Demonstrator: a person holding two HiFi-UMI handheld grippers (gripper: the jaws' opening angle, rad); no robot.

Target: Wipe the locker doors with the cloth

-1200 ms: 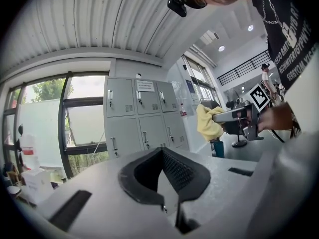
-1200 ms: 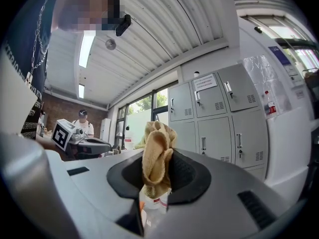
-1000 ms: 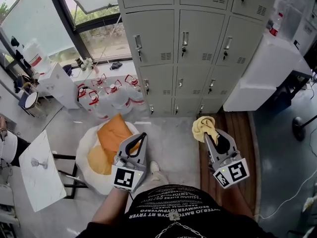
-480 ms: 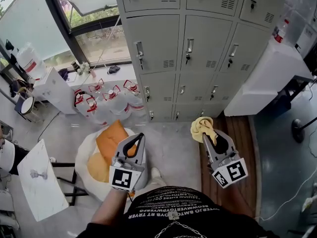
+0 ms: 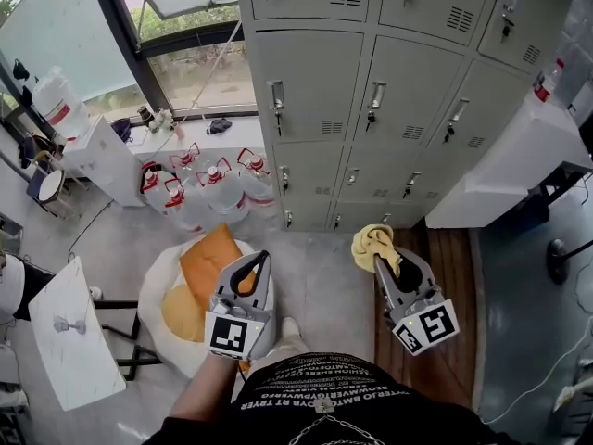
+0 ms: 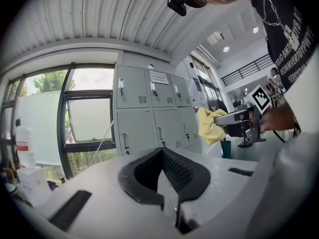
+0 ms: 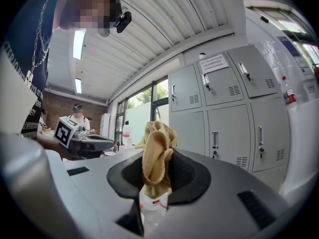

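Cloth (image 5: 371,245), yellow and bunched, is pinched between the jaws of the right hand-held gripper (image 5: 381,260). It hangs in the air short of the grey locker doors (image 5: 398,109), not touching them. The left hand-held gripper (image 5: 263,260) has its jaws pressed together on nothing.

- mustard-yellow terry cloth (image 5: 371,244), plain, no print
- pale grey metal locker doors (image 5: 315,100), all one flat shade
- my left gripper (image 5: 262,258) and right gripper (image 5: 380,260): grey, black jaw lining, black-and-white square markers
- flat orange cushion (image 5: 208,258), white beanbag (image 5: 157,290)
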